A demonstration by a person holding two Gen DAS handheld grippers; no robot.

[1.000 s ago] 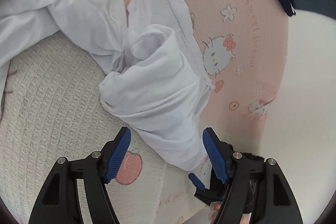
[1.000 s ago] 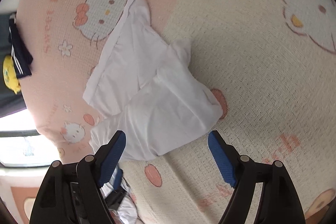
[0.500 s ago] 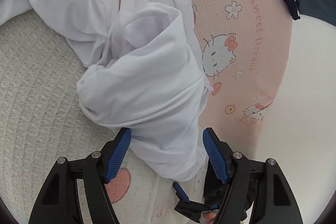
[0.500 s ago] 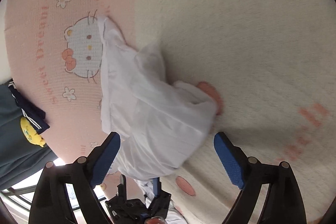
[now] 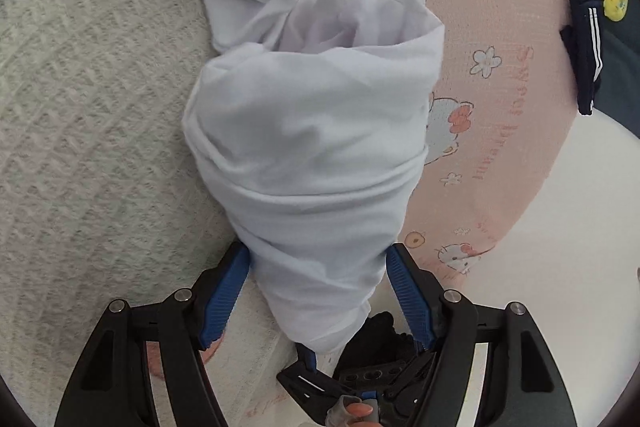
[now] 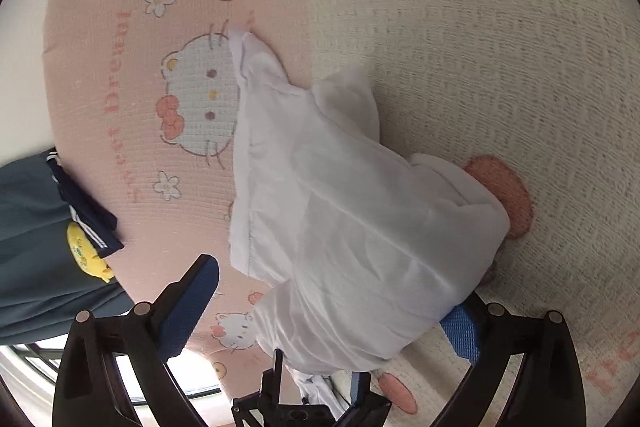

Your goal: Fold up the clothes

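White garment (image 5: 312, 131) bunched on cartoon-print blanket (image 5: 492, 155). Left gripper (image 5: 318, 291) fingers wide, straddling cloth. Right gripper (image 6: 332, 311) fingers wide, cloth between. Looks light, soft, floppy; best pinched at hem edge or corner.

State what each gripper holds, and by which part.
Nothing is clamped. The left gripper and right gripper both stand open, straddling the white garment's bunched end.
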